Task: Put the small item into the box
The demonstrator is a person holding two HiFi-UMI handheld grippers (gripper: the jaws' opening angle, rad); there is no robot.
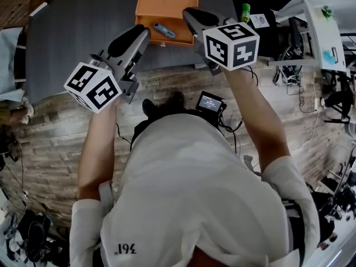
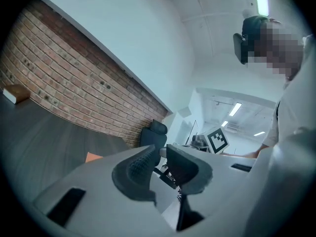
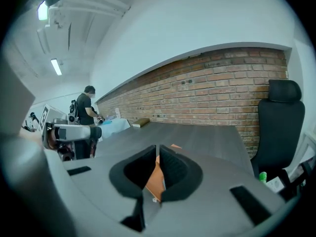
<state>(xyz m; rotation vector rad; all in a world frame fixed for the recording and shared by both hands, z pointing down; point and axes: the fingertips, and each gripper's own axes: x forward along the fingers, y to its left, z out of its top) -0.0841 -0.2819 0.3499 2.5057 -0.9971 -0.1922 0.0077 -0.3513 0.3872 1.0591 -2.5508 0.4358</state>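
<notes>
Head view shows the orange box [image 1: 167, 7] at the near edge of the dark table [image 1: 78, 32], the small blue-grey item [image 1: 164, 30] inside it, while the left gripper [image 1: 146, 33] and the right gripper [image 1: 187, 12] hold nothing, jaws almost together, near the wooden floor [image 1: 50, 132].

- Two grippers in my hands: my left gripper [image 1: 143, 35] and my right gripper [image 1: 189, 14].
- Two marker cubes: the left cube [image 1: 93, 87] and the right cube [image 1: 231, 45].
- One orange box [image 1: 172, 4].
- One small blue-grey item [image 1: 164, 30].
- One dark table [image 1: 83, 32].
- One black office chair [image 3: 279, 127].
- One green bottle [image 1: 245, 11].
- One person [image 3: 88, 105] far off.
</notes>
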